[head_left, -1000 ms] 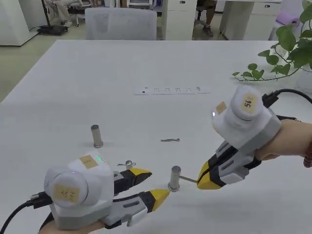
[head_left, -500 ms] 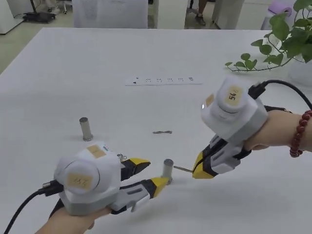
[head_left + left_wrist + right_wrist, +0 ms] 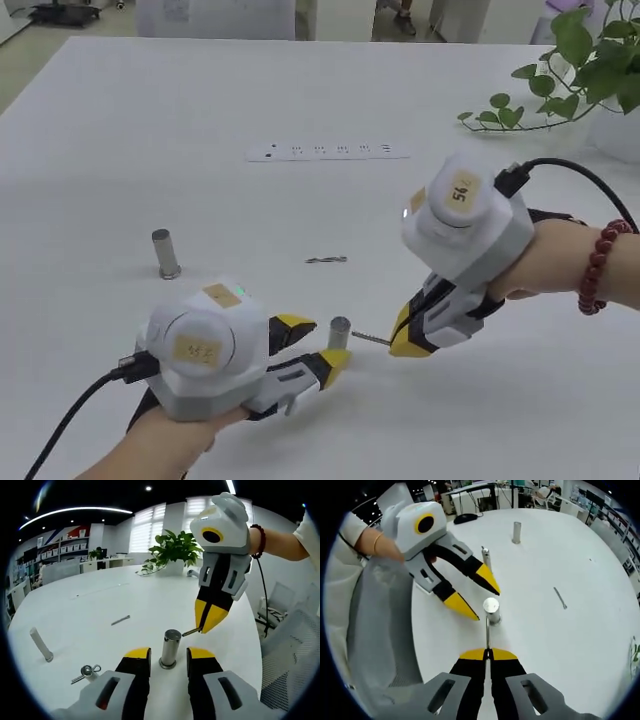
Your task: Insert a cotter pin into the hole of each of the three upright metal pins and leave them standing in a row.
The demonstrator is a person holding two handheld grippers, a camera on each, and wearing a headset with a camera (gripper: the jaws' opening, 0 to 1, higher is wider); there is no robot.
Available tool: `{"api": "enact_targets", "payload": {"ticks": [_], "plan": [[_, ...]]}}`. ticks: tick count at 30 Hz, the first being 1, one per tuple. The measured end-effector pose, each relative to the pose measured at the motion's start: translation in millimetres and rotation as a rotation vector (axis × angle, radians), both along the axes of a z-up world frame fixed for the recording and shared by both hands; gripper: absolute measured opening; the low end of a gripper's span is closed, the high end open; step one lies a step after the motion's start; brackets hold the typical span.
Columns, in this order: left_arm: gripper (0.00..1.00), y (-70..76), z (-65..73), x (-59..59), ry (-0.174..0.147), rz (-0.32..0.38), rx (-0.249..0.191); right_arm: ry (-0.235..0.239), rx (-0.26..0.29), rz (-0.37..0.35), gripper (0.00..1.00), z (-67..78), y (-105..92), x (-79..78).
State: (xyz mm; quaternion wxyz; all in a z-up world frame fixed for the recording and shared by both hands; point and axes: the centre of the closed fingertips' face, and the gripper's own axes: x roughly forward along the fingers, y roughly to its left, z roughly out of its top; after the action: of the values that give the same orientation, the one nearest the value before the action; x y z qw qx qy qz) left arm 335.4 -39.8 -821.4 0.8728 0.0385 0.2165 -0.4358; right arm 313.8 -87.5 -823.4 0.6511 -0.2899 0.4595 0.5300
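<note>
A short upright metal pin [image 3: 339, 333] stands near the table's front, between the jaws of my open left gripper [image 3: 322, 342], which do not clamp it. My right gripper [image 3: 404, 346] is shut on a cotter pin [image 3: 371, 339] whose free end points at the pin's upper part from the right. The right gripper view has that cotter pin [image 3: 487, 632] running straight up to the metal pin [image 3: 491, 610]. A second metal pin [image 3: 163, 253] stands far left. A third pin [image 3: 87, 671] with a cotter pin through it stands behind my left gripper. A loose cotter pin [image 3: 327, 260] lies mid-table.
A white power strip [image 3: 328, 151] lies flat farther back on the white table [image 3: 200, 120]. A potted plant [image 3: 580, 70] trails leaves over the far right corner. A cable runs from each gripper. Chairs and desks stand beyond the table's far edge.
My left gripper has moved forward so the near metal pin now stands between its jaws. The right gripper keeps the cotter pin's end at the pin. The head camera has shifted.
</note>
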Motion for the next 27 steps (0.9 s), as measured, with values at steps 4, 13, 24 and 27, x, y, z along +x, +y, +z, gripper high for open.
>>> {"api": "enact_targets", "payload": {"ticks": [4, 13, 24, 27], "plan": [[0.25, -0.6, -4.8, 4.3, 0.006, 0.004, 0.005, -0.001, -0.002, -0.005, 0.03, -1.1, -0.8, 3.1], [0.18, -5.0, -6.7, 6.1, 0.019, -0.003, -0.003, 0.007, 0.002, -0.007, 0.03, -2.7, 0.9, 5.2], [0.13, -10.3, -11.0, 5.4, 0.016, -0.024, 0.007, 0.012, -0.002, -0.004, 0.04, -2.3, 3.3, 5.6], [0.12, -10.8, -11.3, 5.0, 0.014, -0.027, 0.013, 0.007, -0.016, 0.012, 0.04, -1.8, 4.9, 4.6]]}}
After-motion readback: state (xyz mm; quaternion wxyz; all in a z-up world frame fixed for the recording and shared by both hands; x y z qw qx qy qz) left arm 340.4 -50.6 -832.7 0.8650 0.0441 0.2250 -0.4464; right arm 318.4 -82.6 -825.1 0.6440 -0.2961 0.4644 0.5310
